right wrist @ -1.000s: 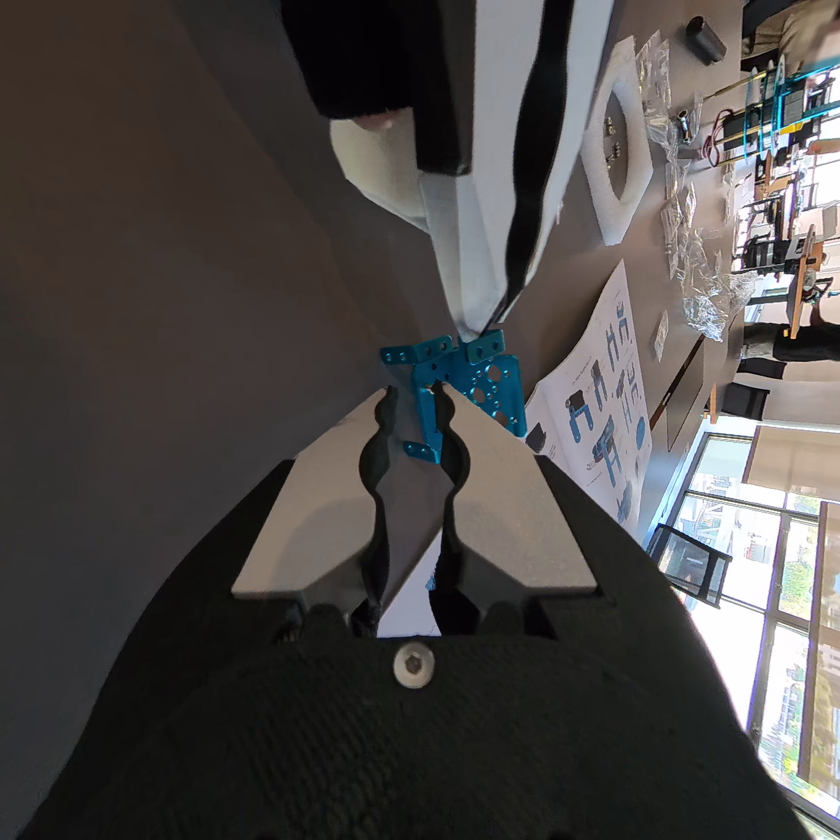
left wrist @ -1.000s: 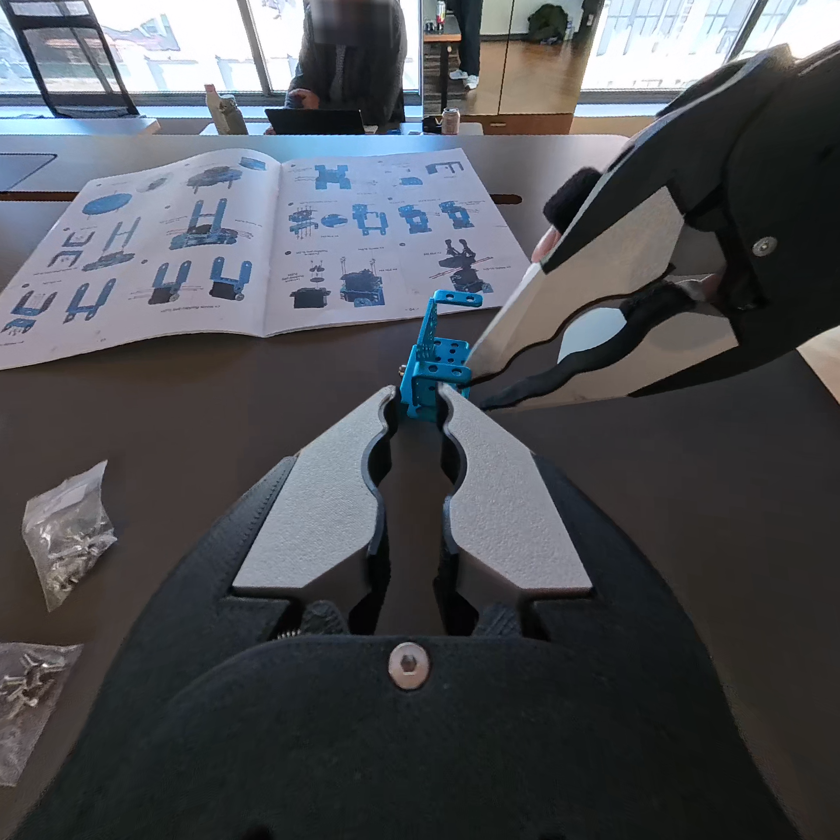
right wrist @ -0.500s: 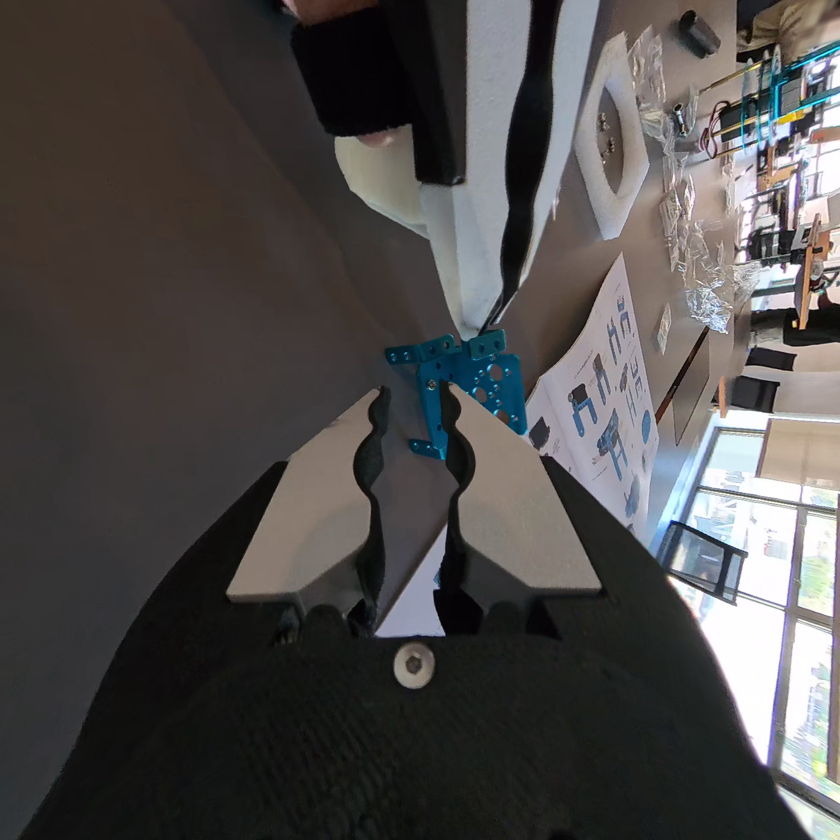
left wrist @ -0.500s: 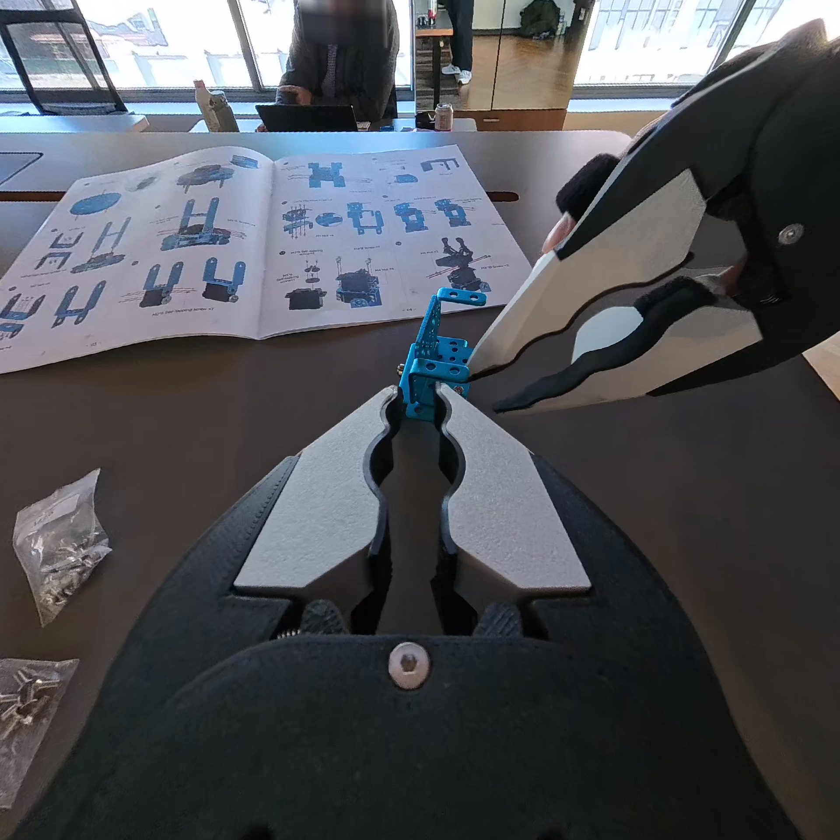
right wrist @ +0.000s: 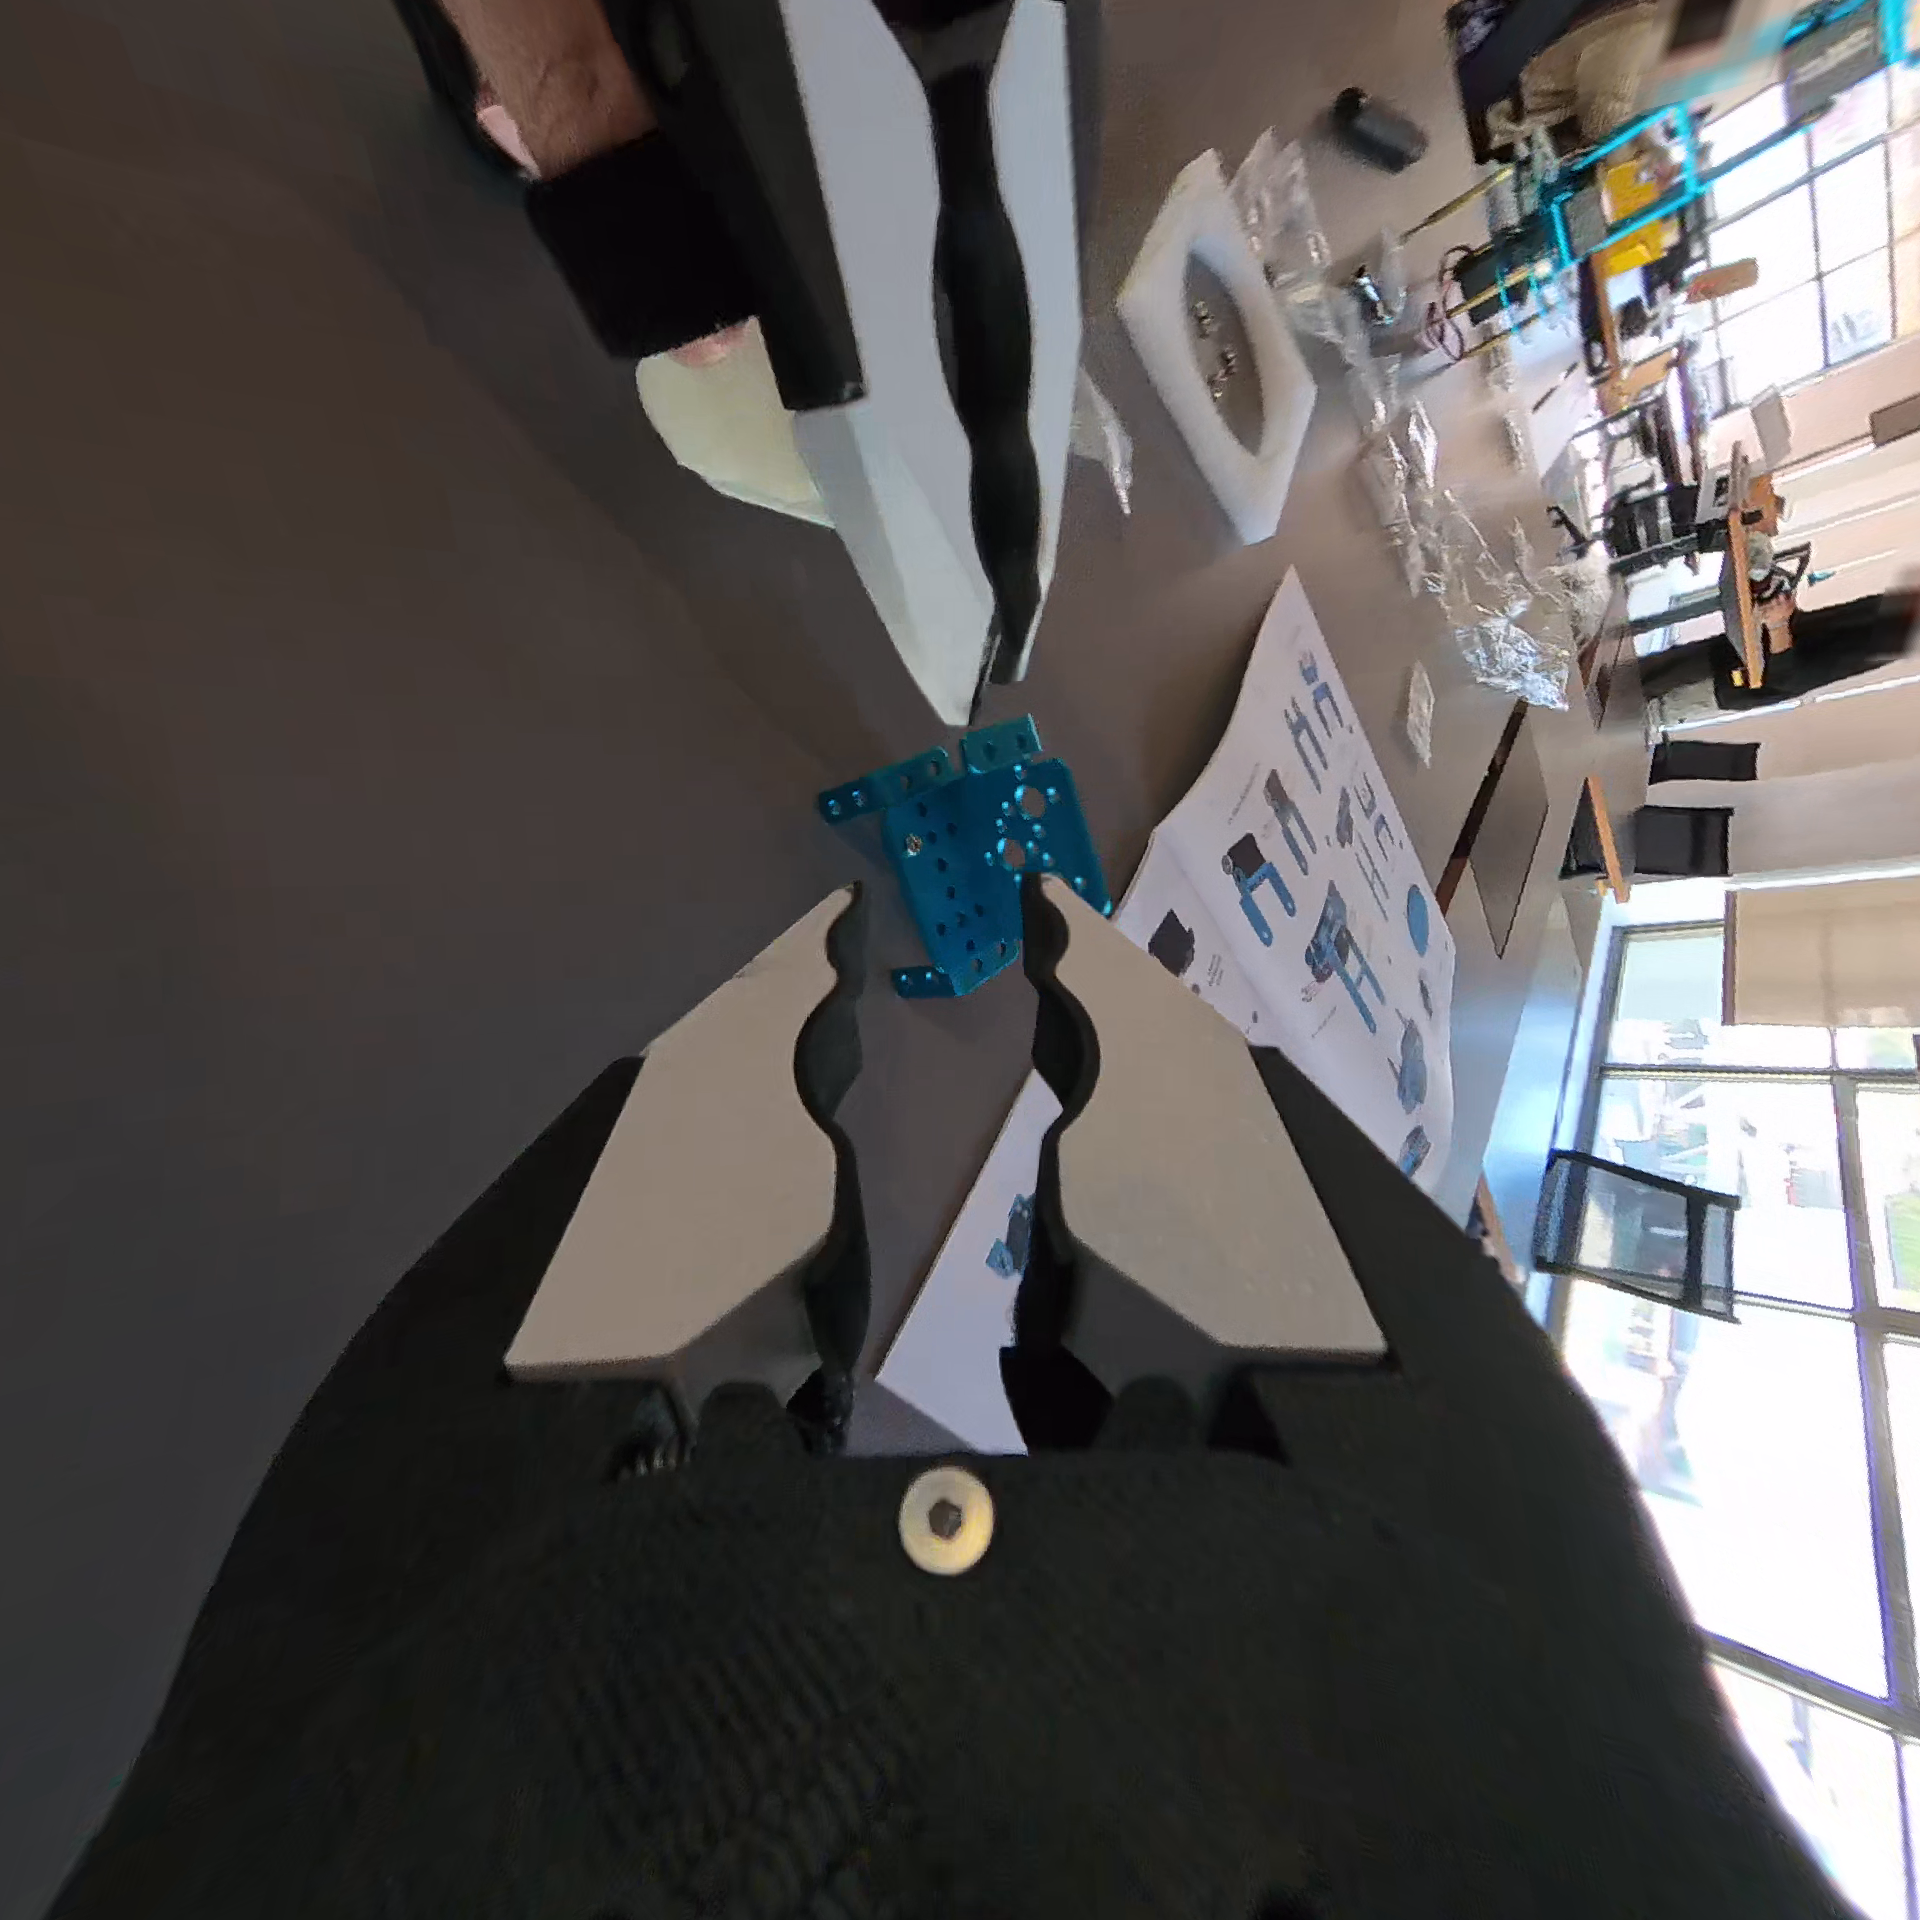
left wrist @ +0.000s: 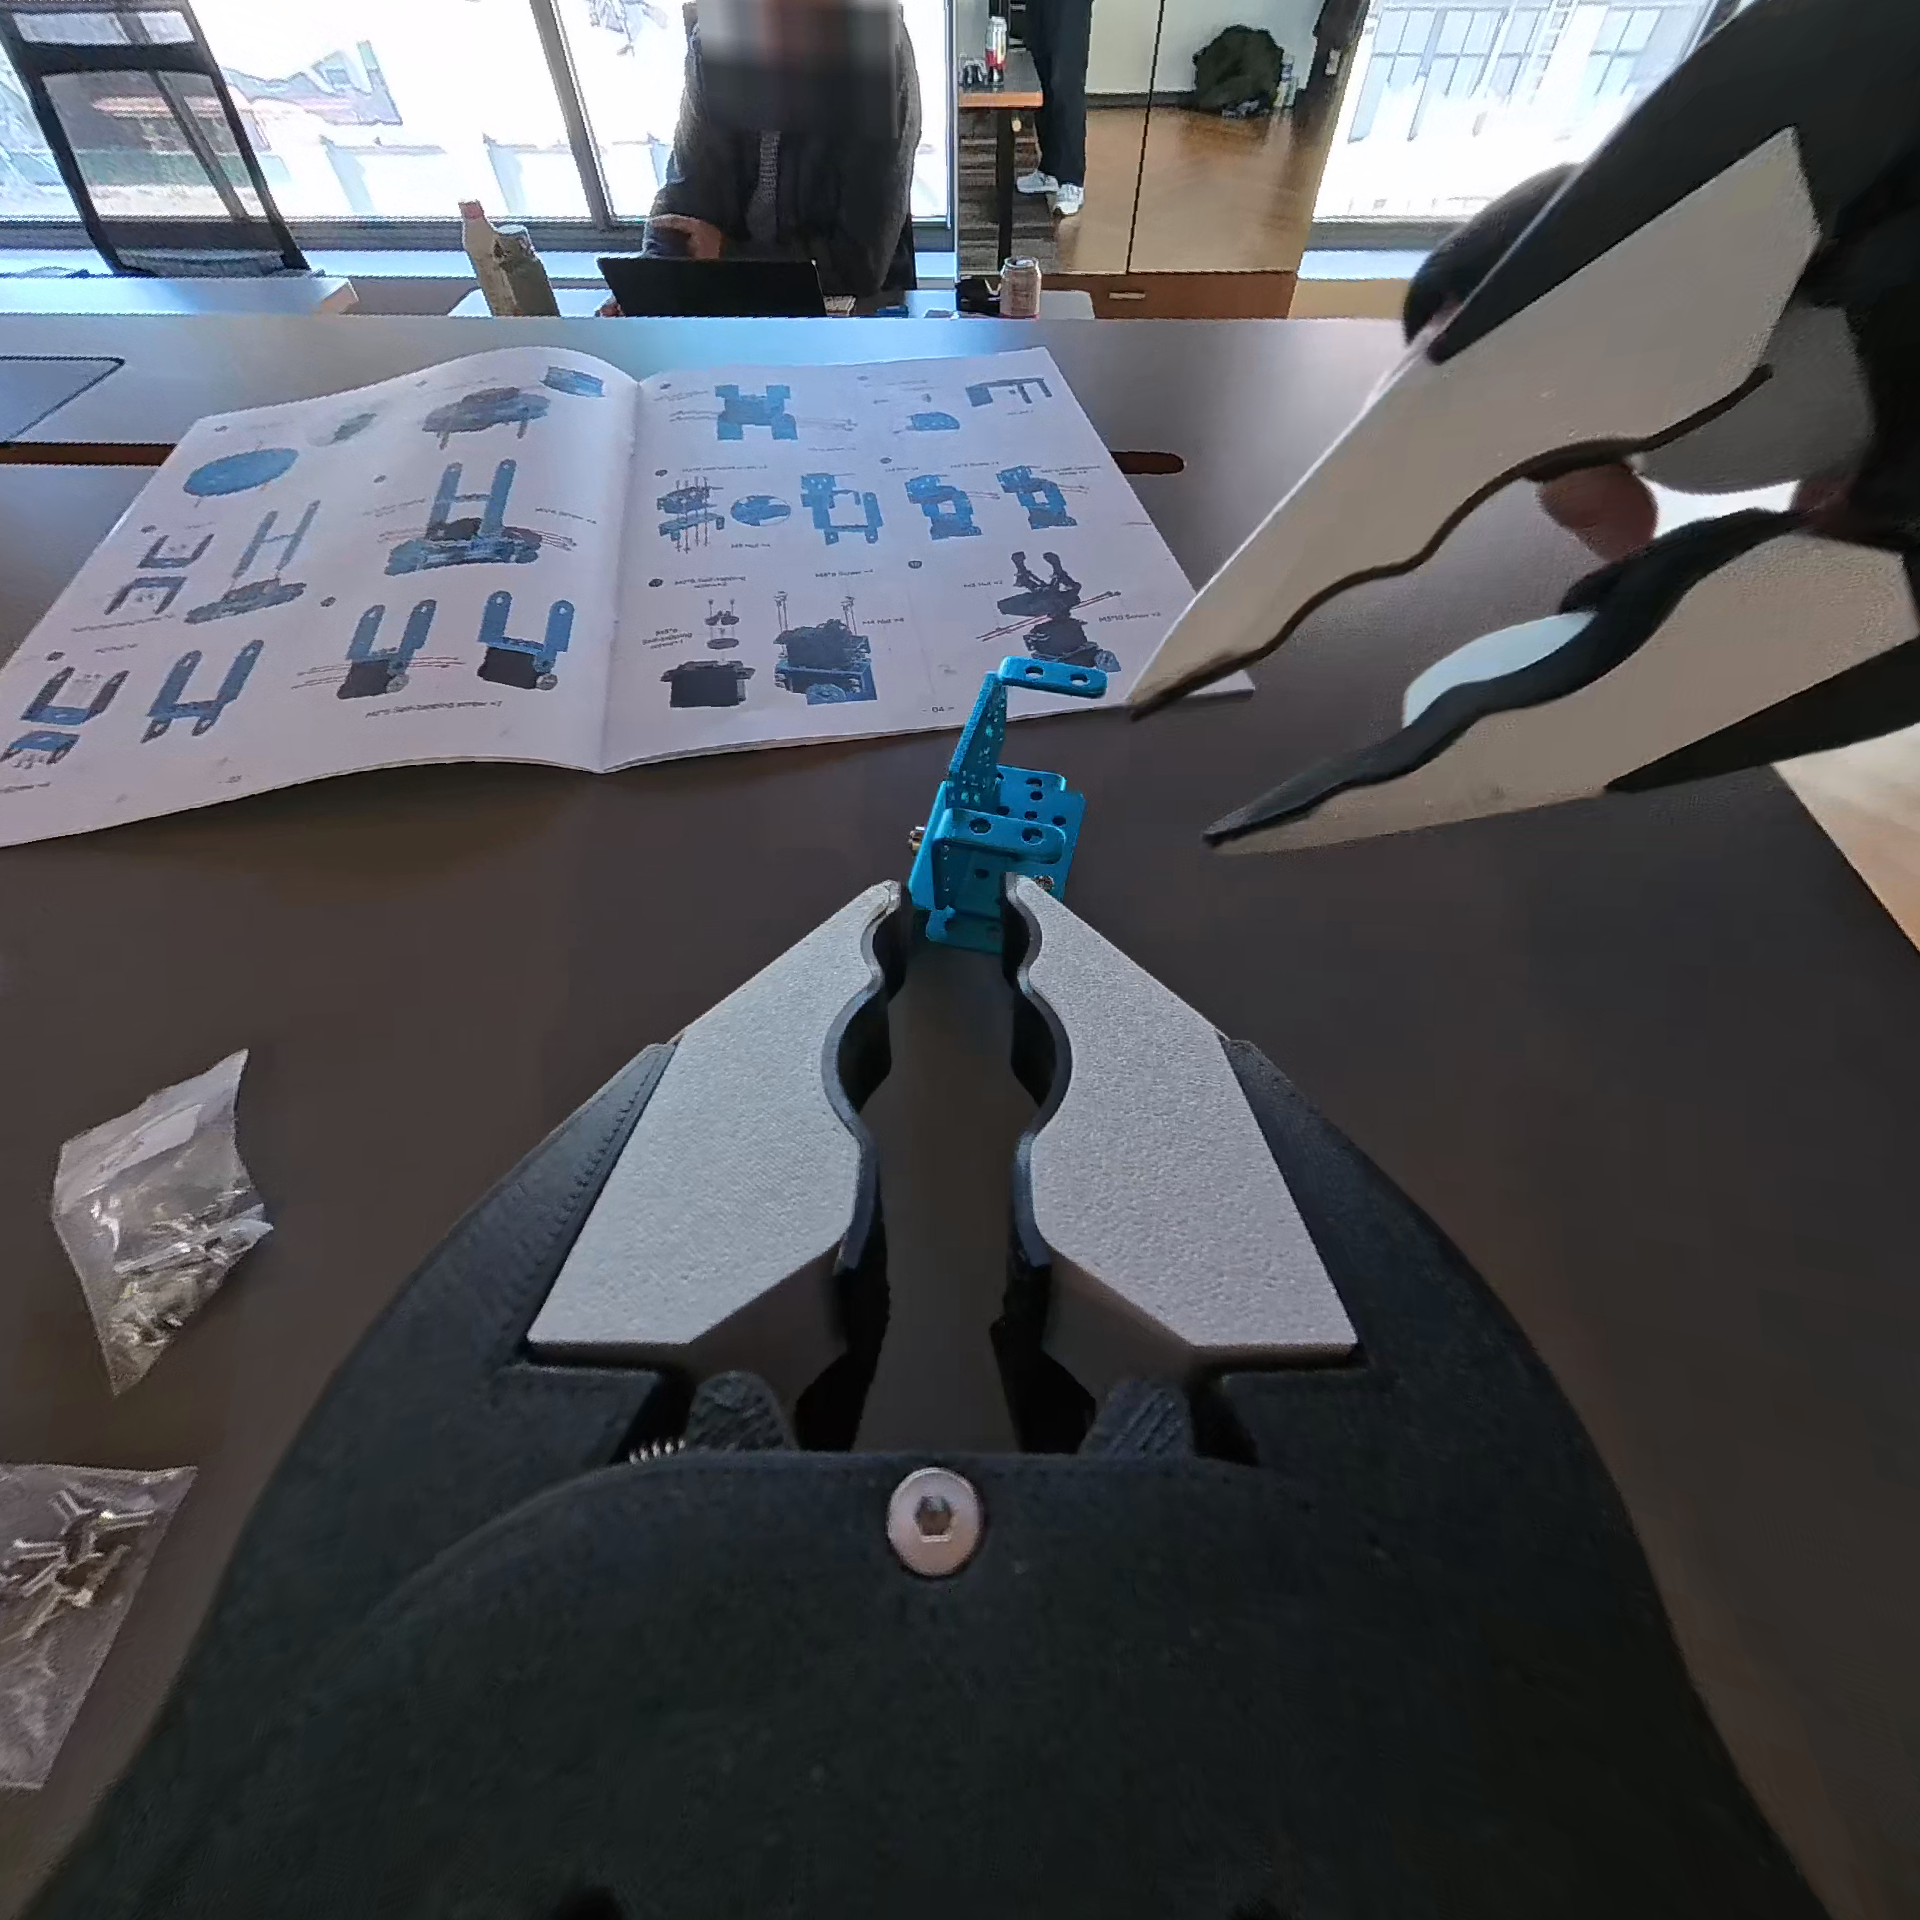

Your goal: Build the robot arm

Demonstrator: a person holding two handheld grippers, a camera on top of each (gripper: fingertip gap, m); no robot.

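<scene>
A: Listing the left wrist view first. Item one?

B: Left gripper (left wrist: 956,914), grey fingers on a black body, tips clamped on the base of a blue bracket assembly (left wrist: 992,831). The assembly is perforated metal, upright on the dark table (left wrist: 1455,1143), with a narrow flange bent over at its top.

A: Item two?

B: Right gripper (left wrist: 1174,769), entering from the upper right, jaws parted, holding nothing. Its tips sit near the assembly's upper right, clear of it. A fingertip of the person's hand (left wrist: 1600,509) shows behind it.

A: Surroundings?

B: An open instruction booklet (left wrist: 582,561) with blue part diagrams, lying flat beyond the assembly. Two clear bags of small hardware (left wrist: 156,1216) at the table's left edge. A seated person (left wrist: 790,156) behind a laptop (left wrist: 712,286) at the far side, with a bottle (left wrist: 509,265) and a can (left wrist: 1020,286) nearby.

A: Now the right wrist view.

B: The camera is rolled, so the table runs at a slant. Right gripper (right wrist: 945,894), fingers spread apart; the blue bracket assembly (right wrist: 966,862) stands just past the tips and partly between them, and whether either tip touches it cannot be told. Left gripper (right wrist: 987,696) comes from the top, tips closed at the assembly's far edge. The booklet (right wrist: 1330,862) lies to the right. Farther on, a white foam piece (right wrist: 1236,416) with a cut-out and scattered clear bags (right wrist: 1496,613).
</scene>
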